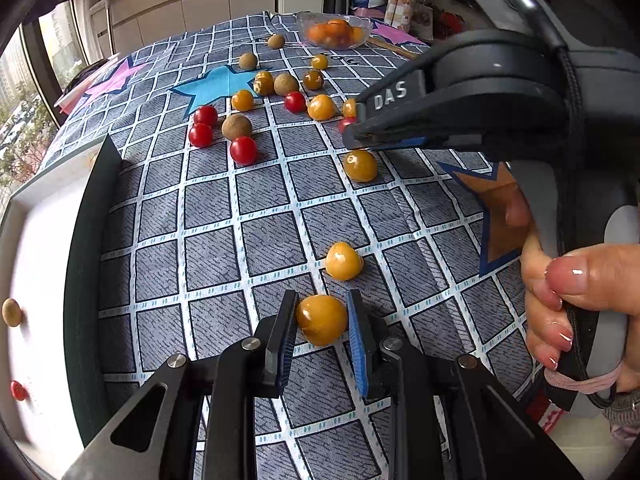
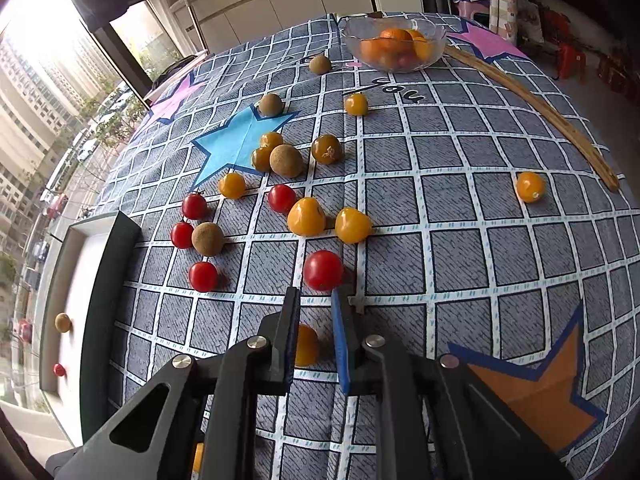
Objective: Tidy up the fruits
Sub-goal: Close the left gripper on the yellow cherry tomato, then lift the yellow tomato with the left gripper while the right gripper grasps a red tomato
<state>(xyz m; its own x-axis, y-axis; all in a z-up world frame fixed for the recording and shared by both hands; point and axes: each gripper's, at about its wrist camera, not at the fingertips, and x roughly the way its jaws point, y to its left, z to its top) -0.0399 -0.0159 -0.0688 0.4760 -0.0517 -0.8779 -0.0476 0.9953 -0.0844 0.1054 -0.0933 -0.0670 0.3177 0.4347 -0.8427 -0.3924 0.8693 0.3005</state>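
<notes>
Pick step: my left gripper (image 1: 322, 320) clamps a round orange-yellow tomato (image 1: 321, 319); right gripper (image 2: 316, 312) looks closed empty, glossy red cherry tomato (image 2: 323, 270) at its 12 o'clock. Next: lift toward white tray (image 1: 24, 240), 9 o'clock.

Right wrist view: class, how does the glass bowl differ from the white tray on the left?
The glass bowl is clear and round; the white tray is opaque and straight-edged. The bowl holds piled orange fruit; the tray holds one brown fruit and one red fruit, apart. Both hold fruit.

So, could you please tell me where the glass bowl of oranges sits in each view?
Left wrist: glass bowl at top centre.
Right wrist: glass bowl at top, right of centre.
Shared landmark: blue star, left of and below it in both.
</notes>
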